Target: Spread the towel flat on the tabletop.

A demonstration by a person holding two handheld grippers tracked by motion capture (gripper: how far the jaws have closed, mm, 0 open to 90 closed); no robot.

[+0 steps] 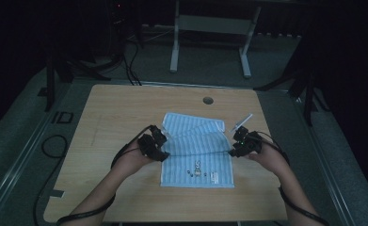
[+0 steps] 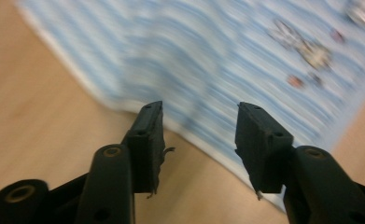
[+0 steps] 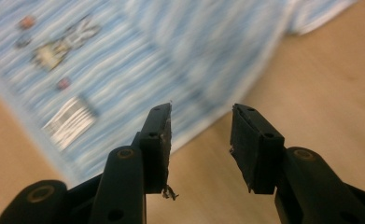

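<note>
Two black two-jaw grippers, left (image 1: 159, 141) and right (image 1: 238, 142), hang open and empty flanking a half-folded blue-striped cloth towel (image 1: 198, 155), apparently just released.

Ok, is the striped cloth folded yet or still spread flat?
Folded: the striped cloth has its far part doubled over the near half, which lies flat on the table.

My high view is dim and bluish; only the surface (image 1: 125, 108) catches soft overhead light, and the room beyond falls to black. Both gripper views look brighter and warmer, but the striped cloth (image 2: 208, 60) is smeared by motion blur, while the tongs stay fairly sharp.
</note>
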